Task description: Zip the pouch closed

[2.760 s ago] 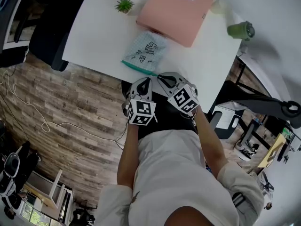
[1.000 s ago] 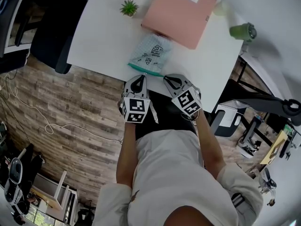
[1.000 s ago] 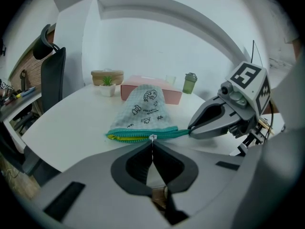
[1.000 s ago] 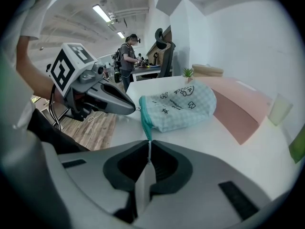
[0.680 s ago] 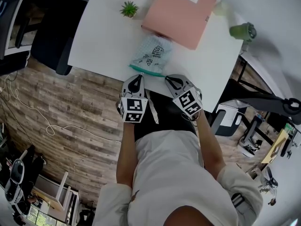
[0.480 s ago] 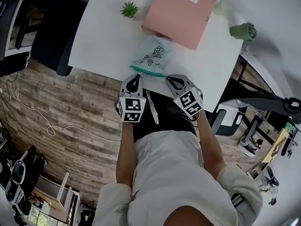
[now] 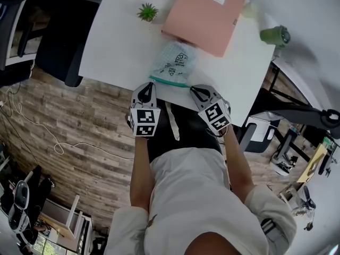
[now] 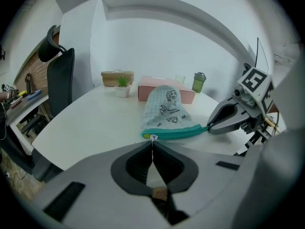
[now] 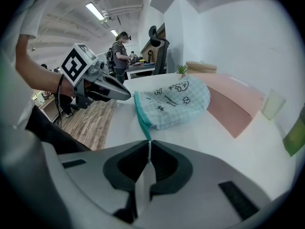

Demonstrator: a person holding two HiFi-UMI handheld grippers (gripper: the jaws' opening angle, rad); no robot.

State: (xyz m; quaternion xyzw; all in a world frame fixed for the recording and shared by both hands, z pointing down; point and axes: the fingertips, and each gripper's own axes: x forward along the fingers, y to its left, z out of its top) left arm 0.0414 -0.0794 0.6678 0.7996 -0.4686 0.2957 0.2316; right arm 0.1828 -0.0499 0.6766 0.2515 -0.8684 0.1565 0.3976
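A pale checked pouch (image 7: 174, 61) with small cartoon prints lies on the white table (image 7: 119, 47), its teal zipper edge (image 7: 170, 82) along the table's near edge. In the left gripper view, my left gripper (image 8: 152, 144) is shut on the small white zipper pull (image 8: 153, 137) at the left end of the zipper band (image 8: 178, 132). My right gripper (image 9: 148, 147) is shut on the other end of the teal zipper (image 9: 140, 116). That view also shows the left gripper (image 9: 128, 97) at the pouch's (image 9: 176, 101) far corner. From above, both grippers (image 7: 149, 84) (image 7: 193, 88) sit at the table's edge.
A pink box (image 7: 204, 15) lies just behind the pouch. A small potted plant (image 7: 147, 11) stands at the back left and a green cup (image 7: 273, 35) at the right. A black chair (image 7: 58, 36) stands left of the table. A person (image 9: 119, 46) stands far off.
My left gripper has slid leftward along the pouch's near edge with the zipper pull in it. The right gripper has stayed at the zipper's right end.
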